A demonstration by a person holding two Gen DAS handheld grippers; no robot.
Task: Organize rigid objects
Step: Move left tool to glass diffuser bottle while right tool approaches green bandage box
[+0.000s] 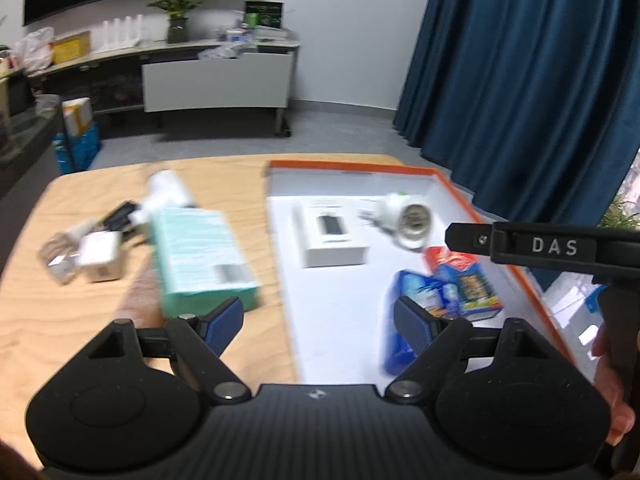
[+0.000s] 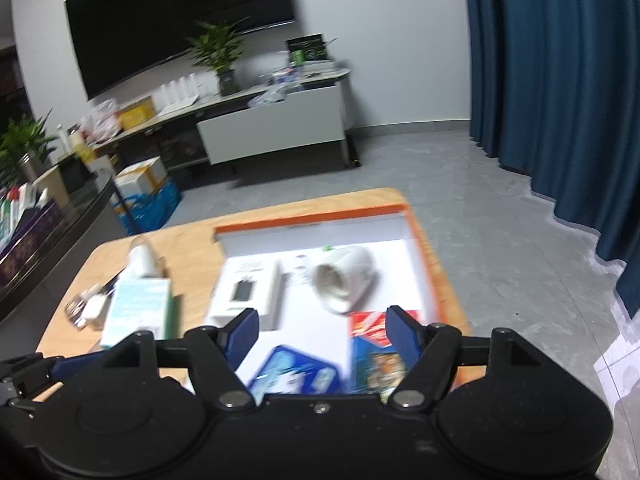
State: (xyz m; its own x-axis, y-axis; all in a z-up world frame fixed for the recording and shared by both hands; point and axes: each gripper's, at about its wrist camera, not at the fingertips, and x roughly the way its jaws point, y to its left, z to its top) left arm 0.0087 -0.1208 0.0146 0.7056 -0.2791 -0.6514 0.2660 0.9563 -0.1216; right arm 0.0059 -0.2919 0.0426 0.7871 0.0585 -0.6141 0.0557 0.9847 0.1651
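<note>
An orange-rimmed white tray [image 1: 452, 184] sits on the right of a wooden table [image 1: 60, 320]. In it lie a white box [image 1: 330, 234], a white lamp socket [image 1: 408, 220], a blue packet [image 1: 416, 292] and a red and blue box [image 1: 464, 280]. Left of the tray lie a teal box [image 1: 200, 256], a white bottle [image 1: 168, 192] and a white charger [image 1: 100, 258]. My left gripper [image 1: 319, 326] is open and empty, above the tray's near left edge. My right gripper [image 2: 323, 338] is open and empty, above the tray [image 2: 420, 240], over the blue packet [image 2: 296, 372] and the red and blue box [image 2: 372, 344].
The right gripper's body [image 1: 552, 246] reaches in at the right of the left wrist view. A dark cable or small black item [image 1: 120, 214] lies by the bottle. Behind the table are grey floor, a low shelf with a plant [image 1: 176, 0] and blue curtains [image 1: 520, 60].
</note>
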